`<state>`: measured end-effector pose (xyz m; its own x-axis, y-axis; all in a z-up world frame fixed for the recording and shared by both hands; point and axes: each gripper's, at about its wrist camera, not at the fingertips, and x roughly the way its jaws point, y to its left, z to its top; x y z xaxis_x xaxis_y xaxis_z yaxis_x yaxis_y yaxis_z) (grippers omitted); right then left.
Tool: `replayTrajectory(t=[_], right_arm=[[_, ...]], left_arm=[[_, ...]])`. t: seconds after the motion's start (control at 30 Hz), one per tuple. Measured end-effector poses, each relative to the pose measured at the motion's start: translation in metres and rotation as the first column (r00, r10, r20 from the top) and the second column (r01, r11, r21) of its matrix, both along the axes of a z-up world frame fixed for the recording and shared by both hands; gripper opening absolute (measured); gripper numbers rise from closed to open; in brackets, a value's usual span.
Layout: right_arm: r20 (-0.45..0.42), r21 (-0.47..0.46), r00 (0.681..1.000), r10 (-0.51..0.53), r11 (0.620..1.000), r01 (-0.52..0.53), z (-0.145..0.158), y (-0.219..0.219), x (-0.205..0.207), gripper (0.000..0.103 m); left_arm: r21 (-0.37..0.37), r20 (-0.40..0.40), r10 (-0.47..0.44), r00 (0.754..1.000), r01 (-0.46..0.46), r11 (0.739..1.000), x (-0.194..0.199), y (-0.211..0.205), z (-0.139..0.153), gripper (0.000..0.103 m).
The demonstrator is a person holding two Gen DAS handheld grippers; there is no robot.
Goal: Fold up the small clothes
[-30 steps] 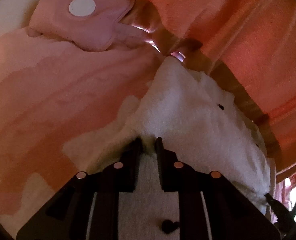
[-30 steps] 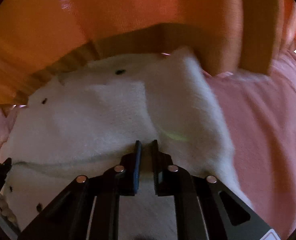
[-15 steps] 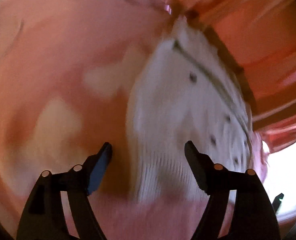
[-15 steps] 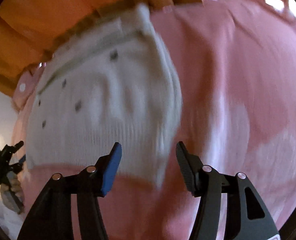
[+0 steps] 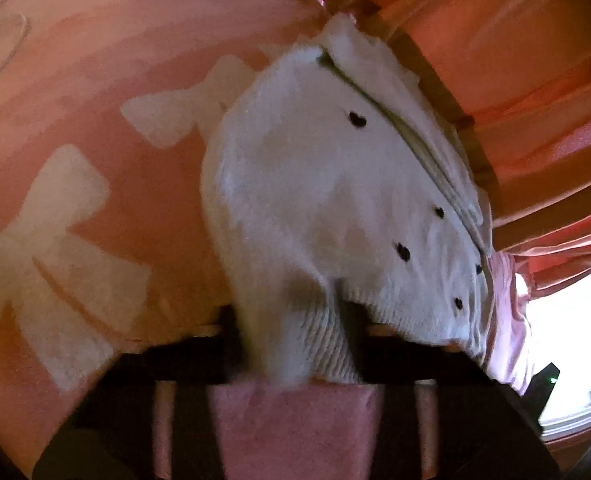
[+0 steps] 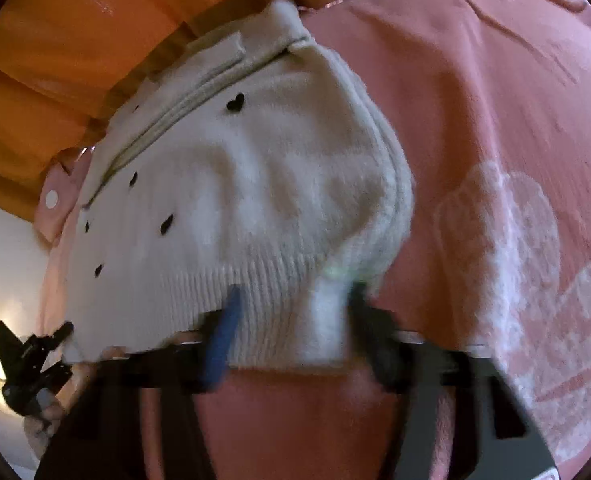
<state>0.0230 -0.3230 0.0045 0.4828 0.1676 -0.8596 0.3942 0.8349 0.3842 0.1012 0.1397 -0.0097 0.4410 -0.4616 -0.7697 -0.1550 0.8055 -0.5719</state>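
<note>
A white sweater (image 5: 319,200) with small black hearts lay folded on a pink blanket (image 5: 95,80). The blanket had white bows on it in the left view and a white heart shape (image 6: 507,248) in the right view. The sweater sat at the far side of the blanket, close to an orange cloth (image 5: 515,40) and a strip of wood (image 5: 435,64) behind it. In the left view the left gripper (image 5: 291,336) had its two fingers set apart, and the ribbed near left corner of the sweater sat between them. The fingers were blurry, so I could not tell if they were pressing on it. In the right view the right gripper (image 6: 295,320) was the same: its fingers stood apart on each side of the ribbed near right corner, and I could not tell if they gripped it. A small pink thing with a white dot (image 6: 53,204) lay at the far left, just beside the sweater. The left gripper showed at the left edge of the right view.
</note>
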Motion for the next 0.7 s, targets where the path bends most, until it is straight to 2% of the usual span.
replayTrajectory(t=[0.07, 0.17, 0.33, 0.47, 0.7], right_arm=[[0.025, 0.004, 1.0, -0.009, 1.0, 0.009, 0.008, -0.002, -0.001, 0.01], [0.138, -0.002, 0.99, -0.019, 1.0, 0.019, 0.041, -0.005, -0.019, 0.008], [0.246, -0.035, 0.969, -0.004, 0.999, 0.013, 0.088, -0.006, -0.066, 0.006], [0.252, -0.035, 0.968, 0.008, 0.999, 0.001, 0.095, -0.006, -0.108, 0.006], [0.164, -0.021, 0.986, 0.021, 1.0, -0.018, 0.075, -0.002, -0.199, 0.006]], left_arm=[[-0.02, -0.005, -0.001, 1.0, 0.001, 1.0, -0.002, 0.002, 0.007, 0.012], [0.015, 0.065, -0.016, 0.998, 0.015, 1.0, -0.017, 0.006, 0.038, 0.008], [0.021, 0.14, -0.058, 0.988, 0.055, 0.998, -0.056, 0.014, 0.079, 0.007], [0.034, 0.154, -0.103, 0.983, 0.099, 0.995, -0.098, 0.014, 0.091, 0.007], [0.049, 0.062, -0.152, 0.986, 0.149, 0.988, -0.181, 0.019, 0.075, 0.006]])
